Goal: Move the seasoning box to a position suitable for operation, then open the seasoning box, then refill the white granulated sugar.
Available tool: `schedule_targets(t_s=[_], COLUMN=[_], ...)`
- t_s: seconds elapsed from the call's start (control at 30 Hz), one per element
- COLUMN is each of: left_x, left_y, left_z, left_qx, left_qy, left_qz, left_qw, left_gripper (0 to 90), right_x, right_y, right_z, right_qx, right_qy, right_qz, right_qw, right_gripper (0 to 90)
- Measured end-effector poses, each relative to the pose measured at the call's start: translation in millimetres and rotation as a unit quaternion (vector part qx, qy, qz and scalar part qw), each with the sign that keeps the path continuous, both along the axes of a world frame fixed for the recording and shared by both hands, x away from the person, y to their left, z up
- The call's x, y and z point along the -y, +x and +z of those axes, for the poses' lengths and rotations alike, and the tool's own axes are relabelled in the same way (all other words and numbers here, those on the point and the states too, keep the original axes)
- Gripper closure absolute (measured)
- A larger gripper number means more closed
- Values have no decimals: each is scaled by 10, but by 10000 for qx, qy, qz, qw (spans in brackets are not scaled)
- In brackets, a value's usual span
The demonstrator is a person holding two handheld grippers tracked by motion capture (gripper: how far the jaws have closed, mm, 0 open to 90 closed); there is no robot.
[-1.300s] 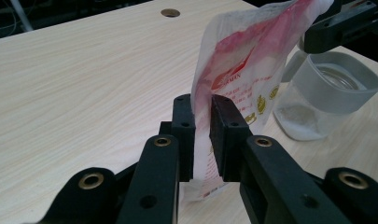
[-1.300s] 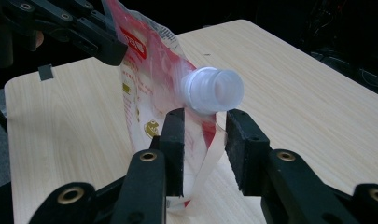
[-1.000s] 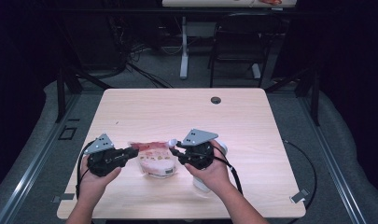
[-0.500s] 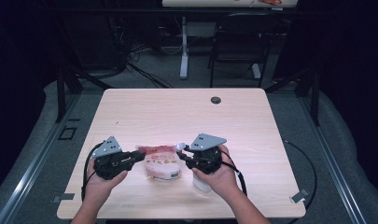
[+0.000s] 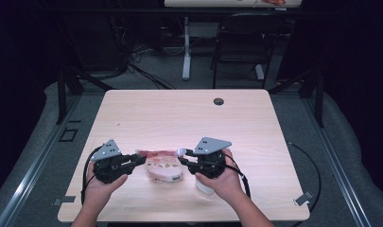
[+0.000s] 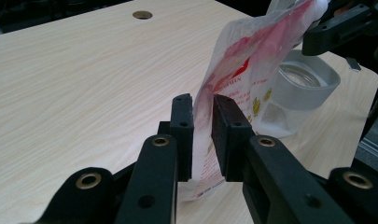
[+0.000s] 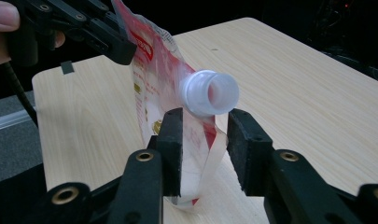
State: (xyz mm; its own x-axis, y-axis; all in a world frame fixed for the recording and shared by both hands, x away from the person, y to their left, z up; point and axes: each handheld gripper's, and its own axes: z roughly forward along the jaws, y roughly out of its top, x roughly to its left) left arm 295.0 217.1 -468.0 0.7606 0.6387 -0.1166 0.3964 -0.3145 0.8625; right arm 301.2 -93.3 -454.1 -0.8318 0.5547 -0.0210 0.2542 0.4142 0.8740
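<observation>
A red and clear refill pouch (image 5: 159,164) with a white spout (image 5: 181,152) stands between my two grippers near the table's front edge. My left gripper (image 5: 141,160) has the pouch's side edge (image 6: 252,60) between its jaws. They have just been opening, and a narrow gap shows beside the film. My right gripper (image 5: 182,158) straddles the pouch just under the spout (image 7: 210,93). Its jaws have also been opening, and the right pad stands clear of the film. A clear wide-mouthed jar (image 6: 308,79) sits behind the pouch, under the right hand (image 5: 217,182).
The wooden table (image 5: 179,113) has a round cable hole (image 5: 219,101) at its far edge. Beyond the table are a dark chair (image 5: 241,42) and another table's leg (image 5: 186,52). Cables trail from both grippers off the front corners.
Both grippers and the pouch have drifted slightly toward the front edge. The hands have otherwise kept still.
</observation>
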Motion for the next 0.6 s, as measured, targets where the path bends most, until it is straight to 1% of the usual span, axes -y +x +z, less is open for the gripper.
schedule_targets(t_s=[0.07,0.13,0.23,0.33,0.5,0.57,0.6], left_x=[-8,-12,-47,-67,-87,-88,-90], left_y=[-9,-14,-20,-29,-15,-12,-8], left_z=[3,-1,5,26,41,41,41], left_qx=[3,4,20,45,-23,-50,-67], left_qy=[7,-13,-97,-115,-121,-127,-115], left_qz=[-9,11,43,53,24,19,9], left_qw=[10000,10000,9999,9999,9999,9999,9999], left_gripper=[787,786,786,787,783,782,781], right_x=[10,27,48,69,100,103,109], right_y=[-5,-19,-38,-56,-77,-79,-81], right_z=[6,27,65,104,165,180,219], right_qx=[-34,-19,-25,-26,6,10,10], right_qy=[87,81,59,49,-28,-12,-2], right_qz=[31,50,79,76,75,71,71], right_qw=[10000,10000,9999,10000,10000,10000,10000], right_gripper=[651,645,644,644,644,644,644])
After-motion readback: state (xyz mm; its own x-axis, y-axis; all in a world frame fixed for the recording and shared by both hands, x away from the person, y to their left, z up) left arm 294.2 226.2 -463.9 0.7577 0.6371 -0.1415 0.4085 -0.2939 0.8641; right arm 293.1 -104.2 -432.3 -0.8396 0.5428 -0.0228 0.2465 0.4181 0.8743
